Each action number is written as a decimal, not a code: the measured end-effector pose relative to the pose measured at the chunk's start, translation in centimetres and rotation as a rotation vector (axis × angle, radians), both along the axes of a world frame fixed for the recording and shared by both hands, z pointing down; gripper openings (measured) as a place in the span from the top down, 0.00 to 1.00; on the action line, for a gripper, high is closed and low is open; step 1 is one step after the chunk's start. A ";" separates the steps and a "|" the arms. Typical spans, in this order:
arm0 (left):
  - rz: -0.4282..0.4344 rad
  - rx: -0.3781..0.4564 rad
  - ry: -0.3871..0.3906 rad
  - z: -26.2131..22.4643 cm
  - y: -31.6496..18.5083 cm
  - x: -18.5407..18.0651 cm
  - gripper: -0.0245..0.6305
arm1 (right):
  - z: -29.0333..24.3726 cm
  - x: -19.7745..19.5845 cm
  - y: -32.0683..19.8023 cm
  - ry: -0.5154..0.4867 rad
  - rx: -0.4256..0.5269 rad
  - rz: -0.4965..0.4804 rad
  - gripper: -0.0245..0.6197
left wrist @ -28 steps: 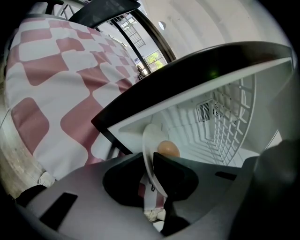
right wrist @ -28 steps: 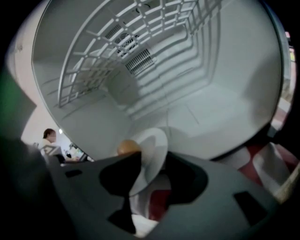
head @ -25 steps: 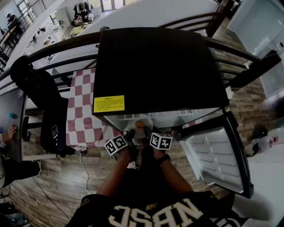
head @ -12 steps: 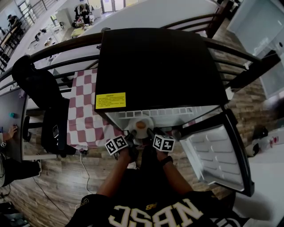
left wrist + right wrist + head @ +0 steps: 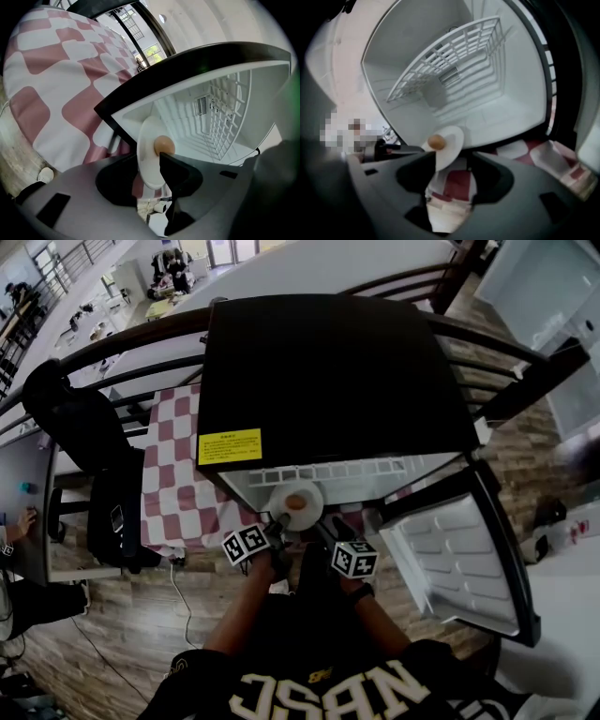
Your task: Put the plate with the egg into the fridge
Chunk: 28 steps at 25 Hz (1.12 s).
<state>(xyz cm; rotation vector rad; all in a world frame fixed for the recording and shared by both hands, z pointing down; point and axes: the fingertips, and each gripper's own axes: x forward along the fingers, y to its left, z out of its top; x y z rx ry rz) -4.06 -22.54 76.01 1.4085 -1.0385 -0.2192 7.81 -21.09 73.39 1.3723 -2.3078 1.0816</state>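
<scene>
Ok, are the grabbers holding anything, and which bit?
Nothing is gripped. The jaws of the left gripper are opening with the rim of the plate between them; those of the right gripper stand apart, not pinching it.

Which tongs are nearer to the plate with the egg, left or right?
Left. The left tongs are opening with the rim of the plate between them; the right tongs sit open, just short of it.

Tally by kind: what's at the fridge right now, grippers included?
fridge: 1
plate: 1
egg: 1
checkered cloth: 1
hand-held gripper: 2 (left hand-held gripper opening, plate rim between its jaws; right hand-held gripper open)
total: 6
</scene>
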 end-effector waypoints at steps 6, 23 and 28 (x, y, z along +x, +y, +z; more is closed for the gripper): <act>0.004 0.002 0.008 -0.3 0.2 0.0 0.73 | 2.9 -2.1 4.2 -0.162 -0.152 0.000 0.60; 0.017 0.004 0.029 -0.7 0.4 0.2 0.73 | 2.4 -6.4 2.6 -0.914 -0.321 0.250 0.88; 0.024 0.007 0.031 -0.8 0.4 0.2 0.73 | 2.0 -6.1 2.3 -0.905 -0.336 0.312 0.91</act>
